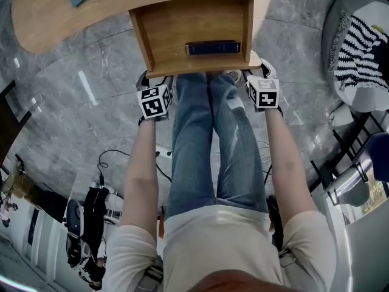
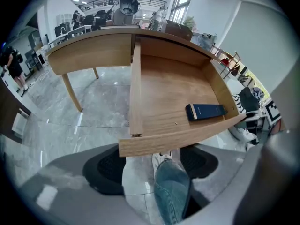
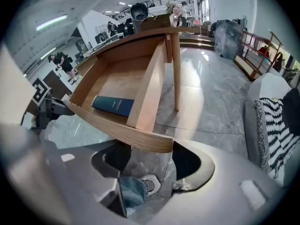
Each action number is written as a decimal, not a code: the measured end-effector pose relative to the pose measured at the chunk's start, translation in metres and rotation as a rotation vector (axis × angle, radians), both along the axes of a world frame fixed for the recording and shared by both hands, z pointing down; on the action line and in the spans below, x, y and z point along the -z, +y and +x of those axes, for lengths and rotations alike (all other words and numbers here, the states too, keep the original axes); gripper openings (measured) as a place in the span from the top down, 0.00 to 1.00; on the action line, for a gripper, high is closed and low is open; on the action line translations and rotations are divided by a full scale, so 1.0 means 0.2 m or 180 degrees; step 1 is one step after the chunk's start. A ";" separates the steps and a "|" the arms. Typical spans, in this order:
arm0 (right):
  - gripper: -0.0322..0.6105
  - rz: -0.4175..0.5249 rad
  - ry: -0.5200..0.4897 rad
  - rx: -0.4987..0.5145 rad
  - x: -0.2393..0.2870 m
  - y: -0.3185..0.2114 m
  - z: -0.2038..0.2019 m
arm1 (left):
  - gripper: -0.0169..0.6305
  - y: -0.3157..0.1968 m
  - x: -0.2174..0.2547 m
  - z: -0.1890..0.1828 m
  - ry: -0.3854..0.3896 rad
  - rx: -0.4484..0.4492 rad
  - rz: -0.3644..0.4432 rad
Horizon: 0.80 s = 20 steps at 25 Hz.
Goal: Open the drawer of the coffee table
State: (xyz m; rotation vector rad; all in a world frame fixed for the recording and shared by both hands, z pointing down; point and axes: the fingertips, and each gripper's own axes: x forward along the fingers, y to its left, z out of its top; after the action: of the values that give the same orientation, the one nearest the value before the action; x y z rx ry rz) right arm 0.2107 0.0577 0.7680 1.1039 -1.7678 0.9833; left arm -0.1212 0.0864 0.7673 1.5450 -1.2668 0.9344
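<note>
Left gripper and right gripper: jaws wide, empty, tips just off front corners of pulled-out light wooden drawer; dark blue flat box inside.

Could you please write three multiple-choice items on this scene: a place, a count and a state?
1. Where does the dark blue box lie? A on the tabletop; B in the drawer; C on the floor.
2. How many things lie in the drawer? A one; B two; C four.
3. The drawer is: A shut; B pulled out; C lifted onto the floor.
Key: B, it rests by the drawer's front wall; A, nothing else lies there; B, it juts out from the coffee table.
</note>
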 end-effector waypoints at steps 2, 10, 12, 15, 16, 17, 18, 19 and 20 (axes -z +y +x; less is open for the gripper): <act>0.54 -0.0021 0.0019 0.0002 -0.02 0.00 0.00 | 0.41 0.00 -0.02 0.00 -0.0022 -0.0022 -0.0040; 0.54 -0.0099 0.0071 -0.0007 -0.09 0.01 0.00 | 0.41 0.01 -0.09 0.00 -0.0135 -0.0083 -0.0148; 0.54 -0.0124 0.0085 0.0000 -0.10 0.01 0.00 | 0.41 0.01 -0.10 -0.01 -0.0160 -0.0111 -0.0175; 0.54 -0.0152 0.0104 0.0010 -0.11 0.01 0.01 | 0.41 0.01 -0.11 0.00 -0.0194 -0.0145 -0.0202; 0.54 -0.0162 0.0111 0.0019 -0.12 0.01 0.01 | 0.41 0.01 -0.12 0.00 -0.0205 -0.0156 -0.0210; 0.54 -0.0170 0.0117 0.0028 -0.13 0.01 0.01 | 0.41 0.01 -0.12 0.00 -0.0216 -0.0168 -0.0218; 0.54 -0.0177 0.0124 0.0037 -0.14 0.01 0.01 | 0.41 0.01 -0.13 0.00 -0.0226 -0.0180 -0.0229; 0.54 -0.0182 0.0131 0.0044 -0.14 0.01 0.01 | 0.41 0.01 -0.14 0.00 -0.0233 -0.0189 -0.0238; 0.54 -0.0186 0.0137 0.0049 -0.15 0.01 0.01 | 0.41 0.01 -0.15 0.00 -0.0238 -0.0197 -0.0244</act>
State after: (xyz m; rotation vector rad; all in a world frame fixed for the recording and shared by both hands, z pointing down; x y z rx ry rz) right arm 0.2125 0.0593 0.7984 1.0655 -1.7003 0.9889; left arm -0.1213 0.0879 0.7969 1.5090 -1.2267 1.0771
